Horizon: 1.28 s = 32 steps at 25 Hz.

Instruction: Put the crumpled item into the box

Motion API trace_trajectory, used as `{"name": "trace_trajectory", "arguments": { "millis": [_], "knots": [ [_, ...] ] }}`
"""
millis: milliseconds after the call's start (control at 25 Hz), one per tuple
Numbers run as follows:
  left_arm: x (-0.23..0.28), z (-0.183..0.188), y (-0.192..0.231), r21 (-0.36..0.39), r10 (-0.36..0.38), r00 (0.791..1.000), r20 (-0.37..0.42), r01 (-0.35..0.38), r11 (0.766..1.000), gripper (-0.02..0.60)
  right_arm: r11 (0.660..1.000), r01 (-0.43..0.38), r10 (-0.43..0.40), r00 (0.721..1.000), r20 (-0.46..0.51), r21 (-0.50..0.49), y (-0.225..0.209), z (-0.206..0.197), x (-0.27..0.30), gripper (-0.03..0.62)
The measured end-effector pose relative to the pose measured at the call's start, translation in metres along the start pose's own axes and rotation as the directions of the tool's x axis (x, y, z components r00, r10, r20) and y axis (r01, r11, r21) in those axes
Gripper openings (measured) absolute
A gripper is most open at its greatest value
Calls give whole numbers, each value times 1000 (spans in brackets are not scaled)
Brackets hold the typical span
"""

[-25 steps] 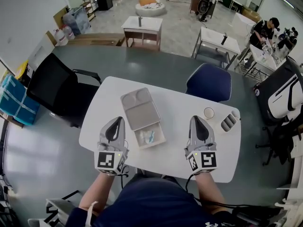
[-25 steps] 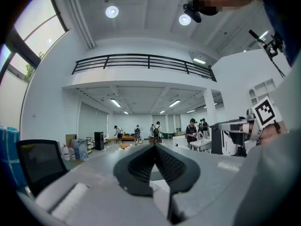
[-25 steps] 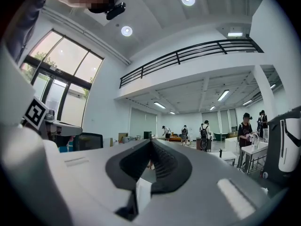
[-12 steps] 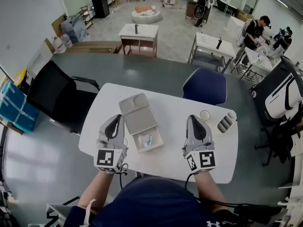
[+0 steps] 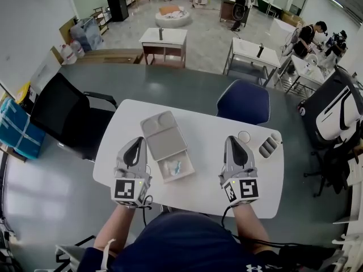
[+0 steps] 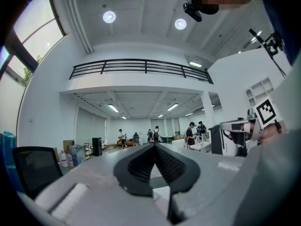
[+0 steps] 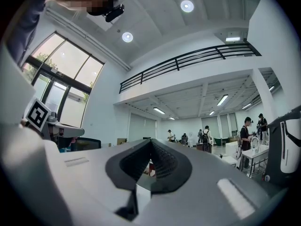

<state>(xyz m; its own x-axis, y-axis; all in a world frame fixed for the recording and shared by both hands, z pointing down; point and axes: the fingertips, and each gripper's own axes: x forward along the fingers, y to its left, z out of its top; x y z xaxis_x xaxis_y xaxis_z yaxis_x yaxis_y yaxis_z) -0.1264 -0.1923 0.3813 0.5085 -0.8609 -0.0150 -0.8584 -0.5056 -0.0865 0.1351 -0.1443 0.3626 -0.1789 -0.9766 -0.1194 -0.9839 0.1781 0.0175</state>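
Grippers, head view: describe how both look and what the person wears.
The left gripper and right gripper are alike: light grey tapering shells, tongs lined with black ribbed pads, a cube with black-and-white square markers at each rear. Thin black cables trail from both. The person wears a dark navy top.

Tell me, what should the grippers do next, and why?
Probably nudge the left gripper toward the flat grey box to close it: the crumpled white-and-blue item already lies in its open part, and both it and the right gripper are shut, empty.
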Motion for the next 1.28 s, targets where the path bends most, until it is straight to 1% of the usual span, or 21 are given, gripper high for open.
{"name": "trace_trajectory", "arguments": {
  "millis": [280,400,560,800,1080,1280],
  "knots": [
    [-3,0,0,1,5,1000,-6,-5,1000,2,1000,-4,4,1000,-4,-1,0,2,-1,2],
    [-4,-1,-2,-15,10,1000,-13,-11,1000,2,1000,-3,3,1000,-7,4,-2,-1,-3,2],
    [-3,0,0,7,2,1000,-12,-2,1000,2,1000,-2,2,1000,-10,10,-2,-3,-3,2],
    [-3,-1,-1,4,2,1000,-13,-2,1000,2,1000,-14,14,1000,-3,9,0,-1,-4,2],
    [-4,-4,1,4,-1,1000,-16,1,1000,2,1000,-7,7,1000,-8,11,0,-2,-5,2],
    [-3,-5,0,3,-1,1000,-18,1,1000,2,1000,-15,14,1000,10,26,1,-1,-5,2]
  ]
}}
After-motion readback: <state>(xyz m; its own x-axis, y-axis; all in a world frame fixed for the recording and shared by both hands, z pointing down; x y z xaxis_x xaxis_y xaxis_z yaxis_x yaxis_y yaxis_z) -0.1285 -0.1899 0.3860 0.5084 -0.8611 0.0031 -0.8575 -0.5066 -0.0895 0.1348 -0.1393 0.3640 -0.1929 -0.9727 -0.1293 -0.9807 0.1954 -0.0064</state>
